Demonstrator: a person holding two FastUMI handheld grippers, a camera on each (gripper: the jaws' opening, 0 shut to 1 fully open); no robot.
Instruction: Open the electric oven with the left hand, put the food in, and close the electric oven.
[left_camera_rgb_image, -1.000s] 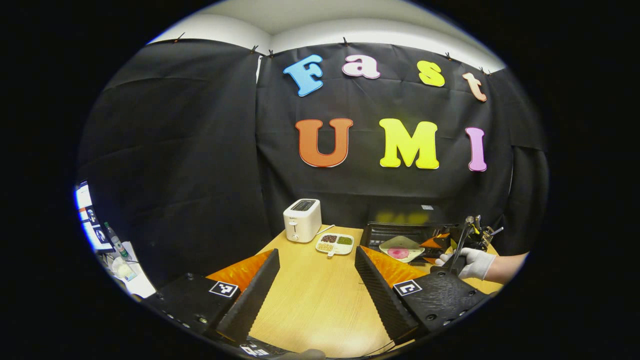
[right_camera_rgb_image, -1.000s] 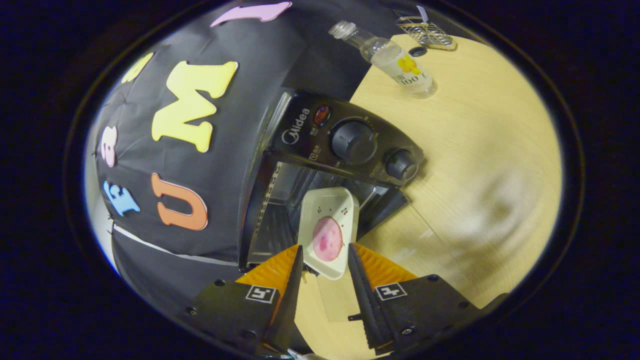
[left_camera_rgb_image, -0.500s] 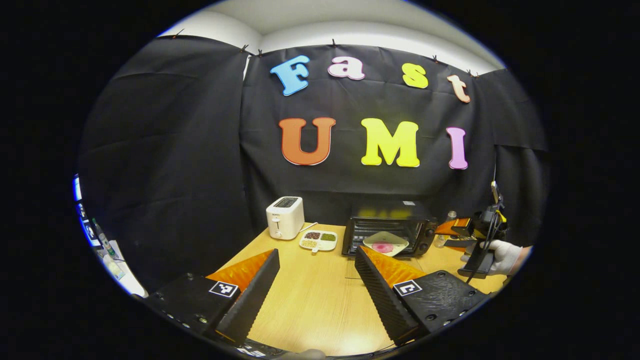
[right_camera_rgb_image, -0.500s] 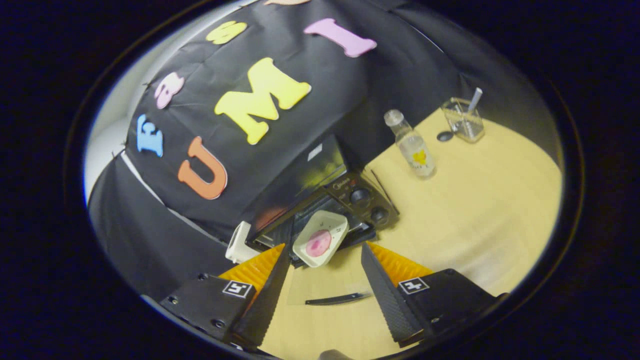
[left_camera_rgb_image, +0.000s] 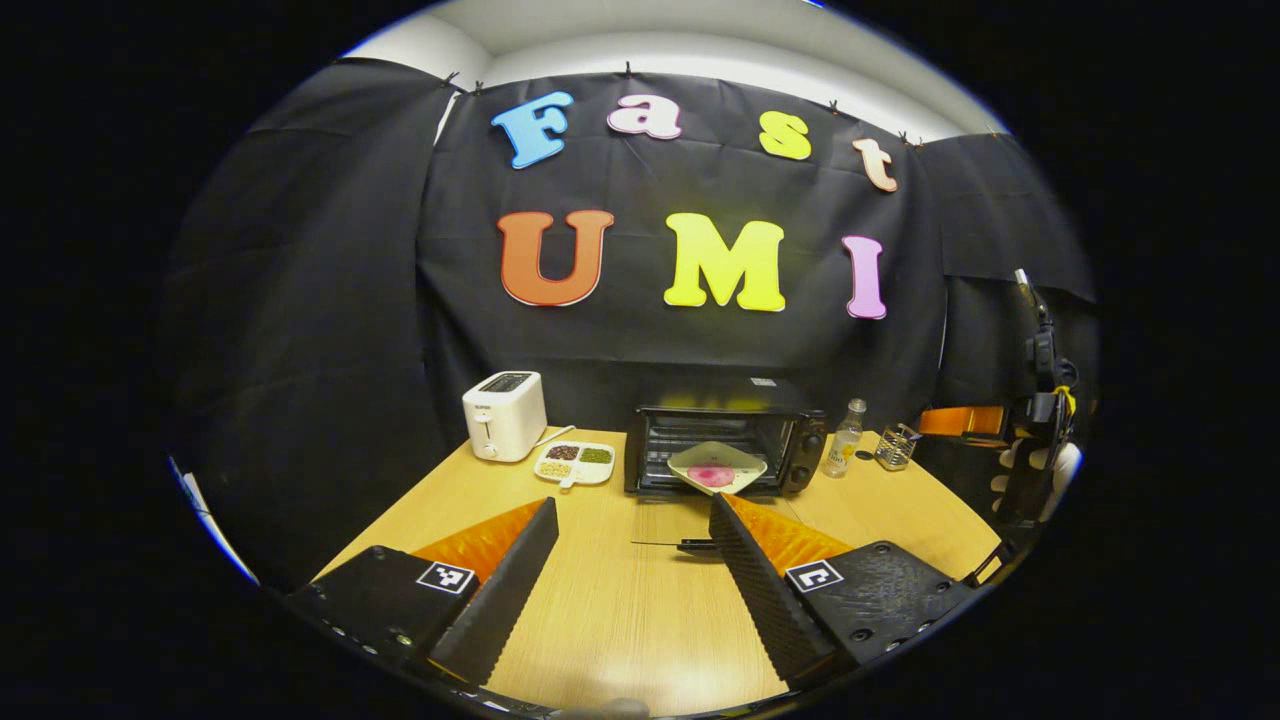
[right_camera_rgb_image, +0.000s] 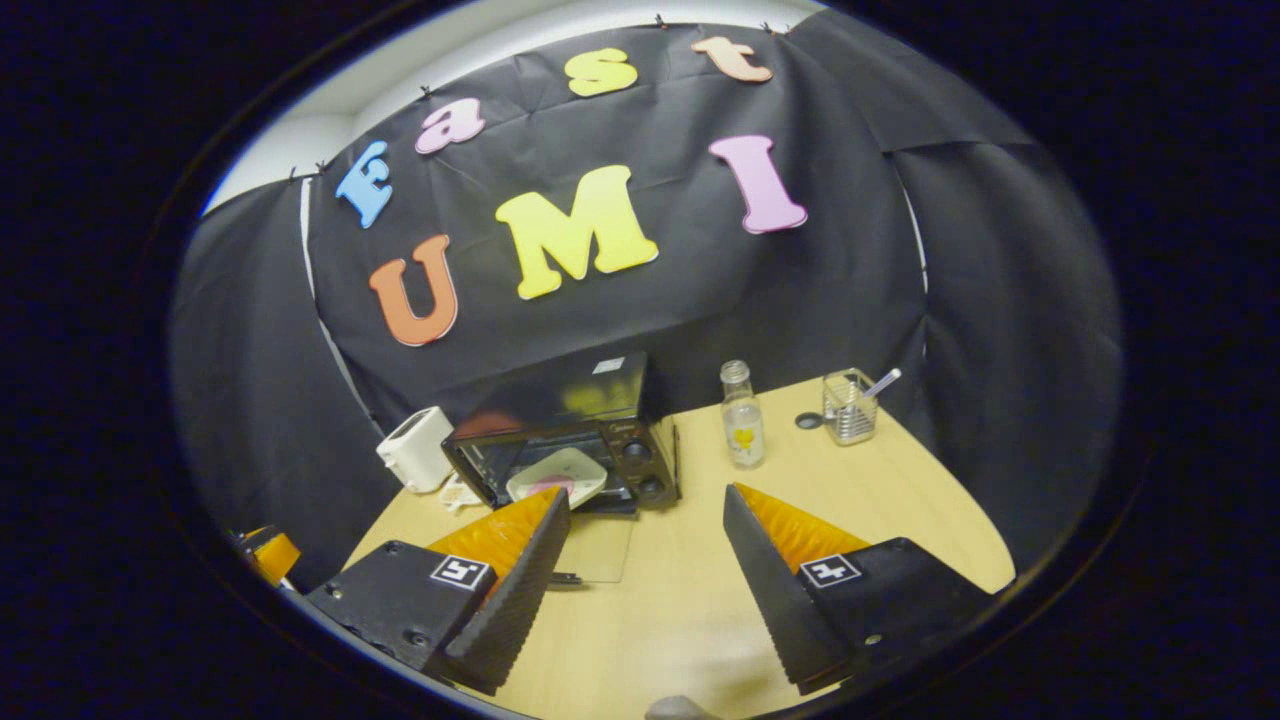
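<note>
The plate of food (left_camera_rgb_image: 716, 467) sits in the open electric oven (left_camera_rgb_image: 725, 447), mid-frame. Both tongs, left (left_camera_rgb_image: 630, 580) and right (right_camera_rgb_image: 645, 580), are spread and empty, so the door (left_camera_rgb_image: 672, 520) can be shut.

From my feed: light wooden table (left_camera_rgb_image: 620, 610) with a white toaster (left_camera_rgb_image: 504, 415), snack tray (left_camera_rgb_image: 574, 463), open black oven (left_camera_rgb_image: 725, 435), clear bottle (left_camera_rgb_image: 846, 438) and a wire holder (left_camera_rgb_image: 895, 446) sitting along the back.

Tray compartments' contents (left_camera_rgb_image: 578, 455) too small
</note>
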